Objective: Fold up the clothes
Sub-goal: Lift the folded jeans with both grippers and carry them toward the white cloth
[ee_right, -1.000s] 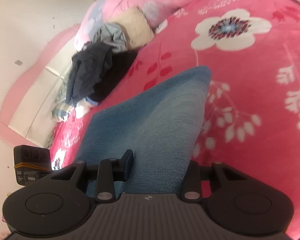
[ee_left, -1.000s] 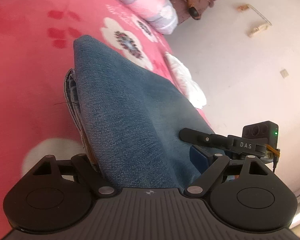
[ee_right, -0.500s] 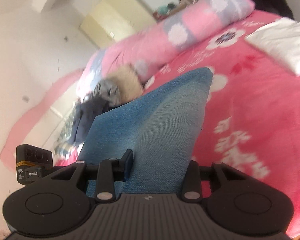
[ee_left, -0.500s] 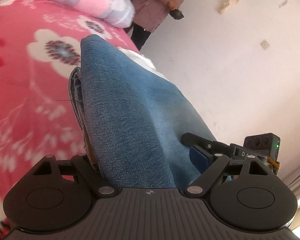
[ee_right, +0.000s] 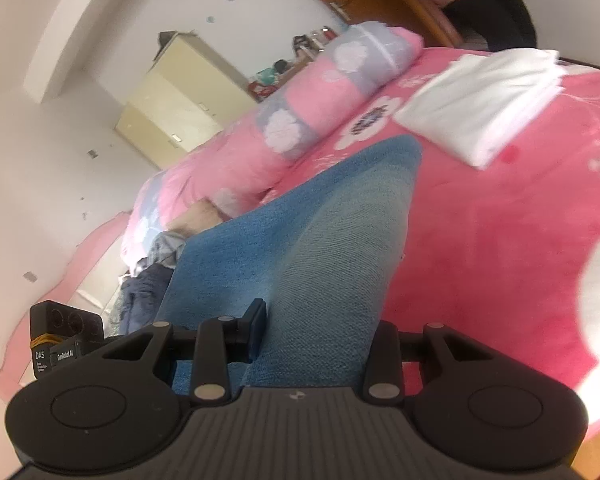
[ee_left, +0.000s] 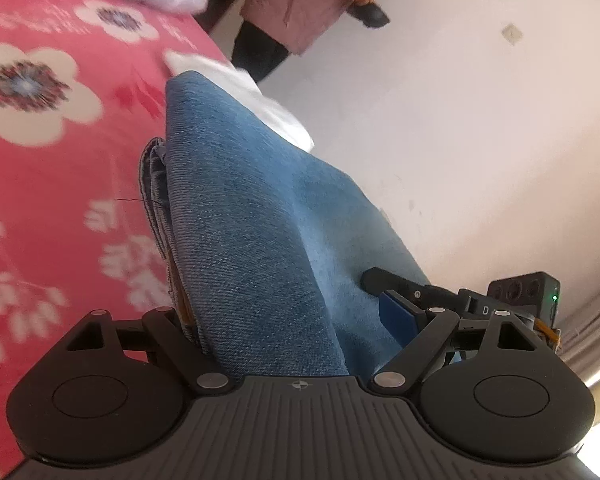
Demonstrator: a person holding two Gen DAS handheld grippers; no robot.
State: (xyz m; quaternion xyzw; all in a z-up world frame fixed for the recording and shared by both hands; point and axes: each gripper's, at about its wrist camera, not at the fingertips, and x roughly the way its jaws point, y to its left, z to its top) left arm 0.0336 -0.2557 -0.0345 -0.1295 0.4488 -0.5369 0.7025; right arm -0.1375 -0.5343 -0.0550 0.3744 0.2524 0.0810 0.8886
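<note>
Folded blue jeans point(ee_left: 252, 216) fill the middle of both wrist views and hang lifted above the pink flowered bed point(ee_left: 40, 168). My left gripper point(ee_left: 284, 312) is shut on one end of the jeans; folded layers and a loose thread show at their left edge. My right gripper point(ee_right: 320, 320) is shut on the other end of the jeans point(ee_right: 312, 232). The fingertips of both are mostly buried in denim. My right gripper also shows at the right of the left wrist view point(ee_left: 412, 300).
A folded white garment point(ee_right: 480, 100) lies on the bed point(ee_right: 500, 248) ahead, also in the left view point(ee_left: 240, 80). A pink and grey bolster point(ee_right: 320, 100) and a heap of dark clothes point(ee_right: 148, 280) lie at the head. A person point(ee_left: 300, 0) stands by the white wall.
Both grippers have risen and swung with the jeans held in them. The bed has dropped away, and the folded white garment and the room have come into view.
</note>
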